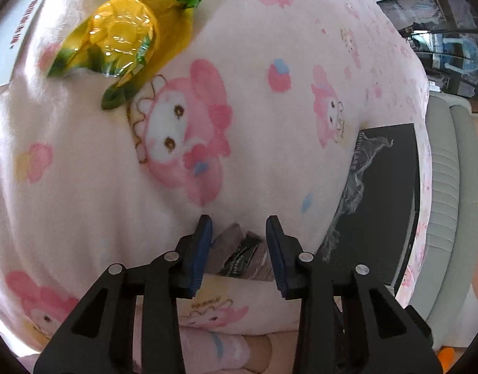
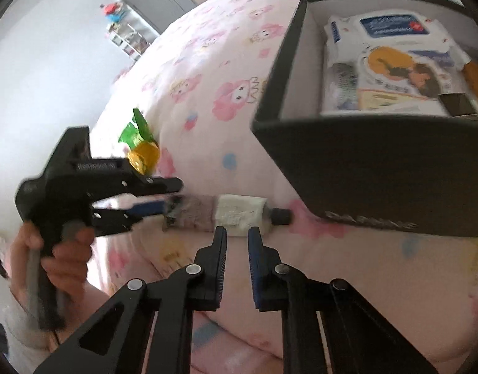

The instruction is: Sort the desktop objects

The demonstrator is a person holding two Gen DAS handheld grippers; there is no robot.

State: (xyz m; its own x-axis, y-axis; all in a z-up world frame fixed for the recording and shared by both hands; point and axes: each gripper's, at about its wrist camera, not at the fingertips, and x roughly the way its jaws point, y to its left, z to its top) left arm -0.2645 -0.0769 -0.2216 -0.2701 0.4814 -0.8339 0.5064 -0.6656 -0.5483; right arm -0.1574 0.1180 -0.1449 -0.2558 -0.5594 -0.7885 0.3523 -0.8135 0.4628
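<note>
Pink blanket (image 2: 332, 265) bears a sideways tube (image 2: 226, 213), cap toward the box (image 2: 363, 168); left gripper (image 2: 164, 199) spans its crimped end, right gripper (image 2: 237, 233) empty.

- Blanket (image 1: 270, 162): soft, fuzzy fleece cloth, matt, printed with pink cartoon figures.
- Snack packet (image 1: 123, 31): glossy, crinkled plastic film in yellow and green, catching bright highlights.
- Box (image 2: 379, 168): matt black card outside, plain pale card inside.
- Wipes pack (image 2: 391, 31) in the box: smooth, slightly shiny plastic wrap.
- Tube (image 2: 226, 213): soft plastic, dull finish, with a ribbed black cap.
- Left gripper (image 1: 239, 237): matt black plastic, blue ribbed pads, shiny metal pins.
</note>
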